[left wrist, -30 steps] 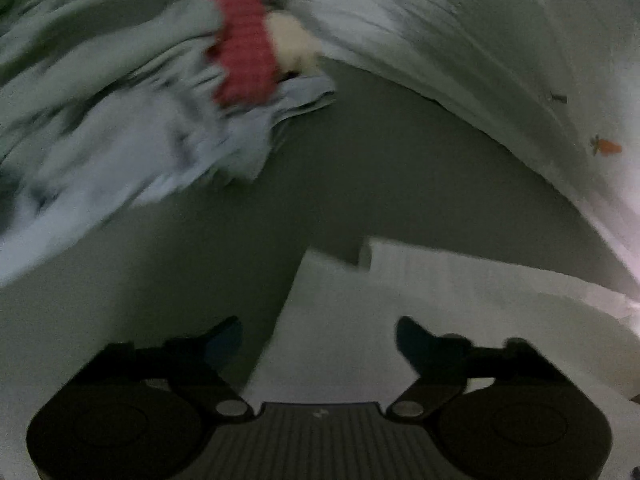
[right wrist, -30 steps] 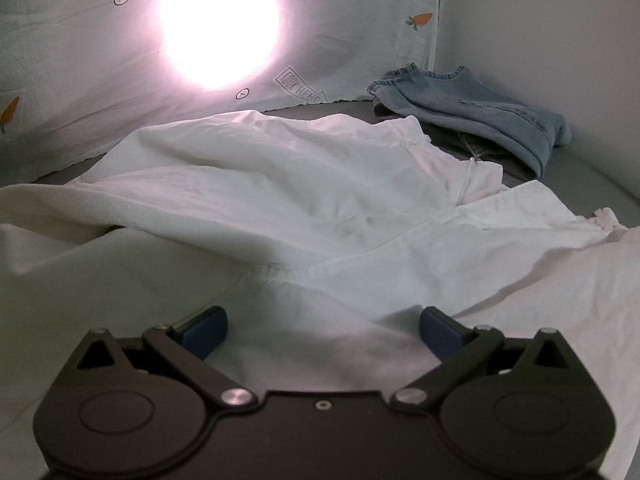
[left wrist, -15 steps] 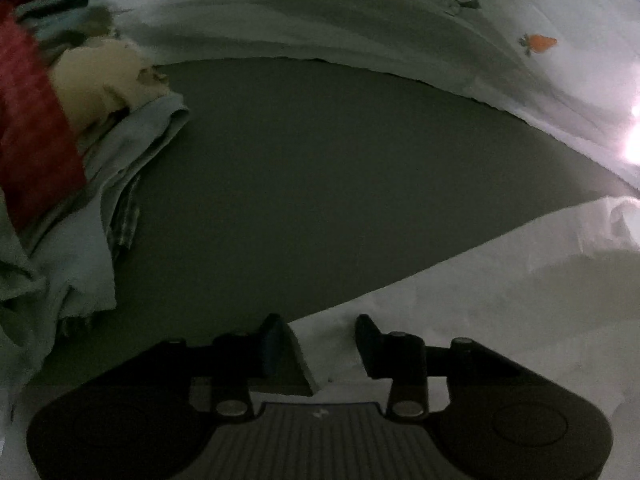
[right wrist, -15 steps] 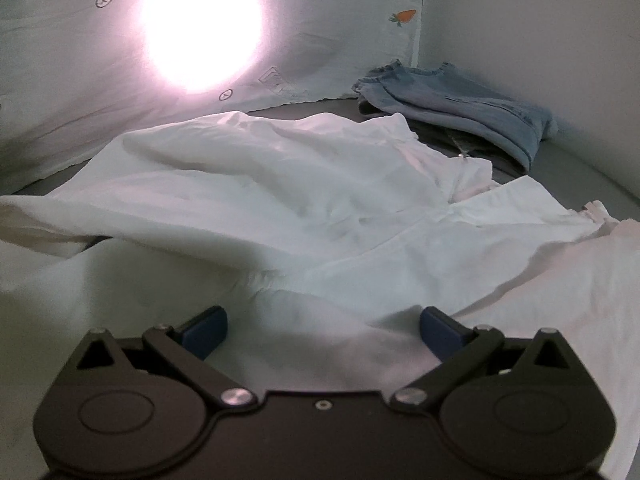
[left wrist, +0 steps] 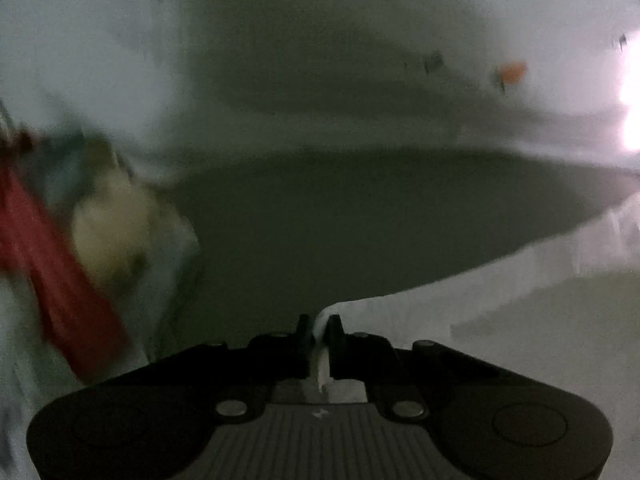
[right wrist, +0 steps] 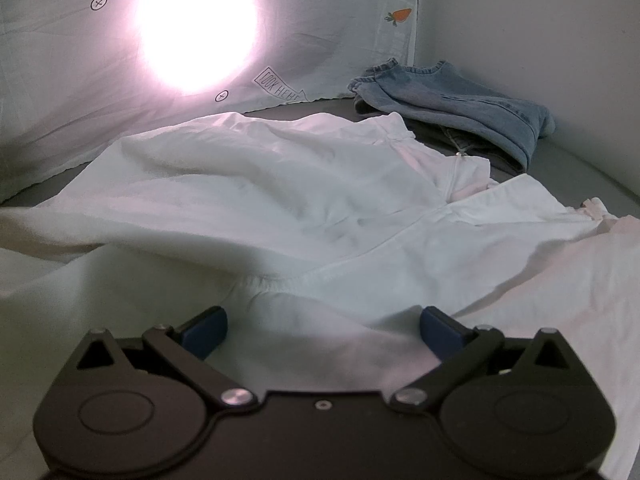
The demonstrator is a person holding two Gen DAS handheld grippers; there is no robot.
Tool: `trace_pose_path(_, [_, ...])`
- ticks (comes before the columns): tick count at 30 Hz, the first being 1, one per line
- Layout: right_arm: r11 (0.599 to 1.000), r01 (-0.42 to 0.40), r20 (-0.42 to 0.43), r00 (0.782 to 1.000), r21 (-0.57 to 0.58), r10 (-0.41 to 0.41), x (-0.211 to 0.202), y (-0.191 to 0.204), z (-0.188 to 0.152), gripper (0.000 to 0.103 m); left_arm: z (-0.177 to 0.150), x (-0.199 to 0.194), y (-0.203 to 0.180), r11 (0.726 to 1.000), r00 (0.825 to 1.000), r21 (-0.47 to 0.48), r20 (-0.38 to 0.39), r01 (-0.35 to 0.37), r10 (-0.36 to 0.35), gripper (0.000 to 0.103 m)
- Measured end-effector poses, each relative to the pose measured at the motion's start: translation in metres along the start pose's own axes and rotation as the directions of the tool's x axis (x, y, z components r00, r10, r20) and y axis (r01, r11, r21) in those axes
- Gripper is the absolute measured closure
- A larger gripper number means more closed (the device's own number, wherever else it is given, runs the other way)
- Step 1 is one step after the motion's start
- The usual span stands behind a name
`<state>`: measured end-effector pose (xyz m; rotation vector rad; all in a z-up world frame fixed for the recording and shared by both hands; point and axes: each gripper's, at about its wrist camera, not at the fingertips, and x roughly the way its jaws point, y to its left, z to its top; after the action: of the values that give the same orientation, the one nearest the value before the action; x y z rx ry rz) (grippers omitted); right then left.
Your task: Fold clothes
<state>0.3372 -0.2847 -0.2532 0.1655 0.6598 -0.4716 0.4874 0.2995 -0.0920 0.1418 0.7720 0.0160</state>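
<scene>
- Left gripper [left wrist: 320,326] pinched together on a corner of the white garment [left wrist: 500,300], a sliver of white cloth squeezed up between the two dark fingers [left wrist: 303,330].
- Right gripper [right wrist: 323,322] spread wide apart, blue-padded fingertips [right wrist: 206,330] hovering low over the white garment [right wrist: 304,200] and clamping nothing.
- White garment lying spread and rumpled across the middle of a dark grey table [right wrist: 580,160], ridged with soft folds, a stitched seam running across it and a gathered hem just ahead of the right gripper.
- Likely handling: light, limp and thin, sagging wherever unsupported; not fragile, and not slippery against rubber pads, though prone to bunching rather than holding a crease.
- Best places for a hold, by judgement: corners and hemmed edges, where doubled cloth gives more to bite on; a second grip on the near hem, well apart from the held corner, to keep the edge taut.
- Dark grey table [left wrist: 360,216] matte and flat, apparently smooth enough for cloth to slide when dragged.
- Folded blue jeans [right wrist: 460,112] at the far right corner, touching or nearly touching the garment's far edge.
- Blurred heap of other clothes [left wrist: 52,248] on the left, red and cream among them, too smeared for detail.
- Pale printed sheet [right wrist: 320,40] hung as a backdrop, with small carrot motifs, and a strong round glare of light [right wrist: 196,28] shining through it.
- Plain white wall [right wrist: 540,20] on the right; left view dim and motion-blurred.
</scene>
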Motion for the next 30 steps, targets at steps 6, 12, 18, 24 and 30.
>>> trace_pose_path(6, [1.000,0.001,0.001,1.000,0.000,-0.001,0.000,0.000,0.000,0.000,0.079,0.022,0.015,0.998,0.990,-0.015,0.132,-0.054,0.056,0.094])
trace_pose_path(12, [1.000,0.002,0.000,1.000,0.000,-0.002,-0.001,0.001,0.000,0.000,0.095,0.092,0.019,0.977,0.988,-0.152,0.018,-0.150,0.155,0.087])
trace_pose_path(18, [1.000,0.003,0.000,1.000,0.000,-0.003,-0.001,0.001,0.000,0.000,0.045,0.091,0.020,0.967,0.989,-0.211,-0.077,-0.140,0.126,0.067])
trace_pose_path(24, [1.000,0.005,0.000,1.000,0.000,-0.005,0.000,0.001,0.000,0.000,-0.029,0.073,0.004,0.968,0.974,-0.230,-0.218,-0.105,0.054,0.036])
trace_pose_path(30, [1.000,0.003,-0.001,1.000,0.002,-0.003,0.000,0.000,0.000,0.000,-0.069,0.053,-0.011,0.956,0.978,-0.276,-0.202,-0.104,0.048,0.059])
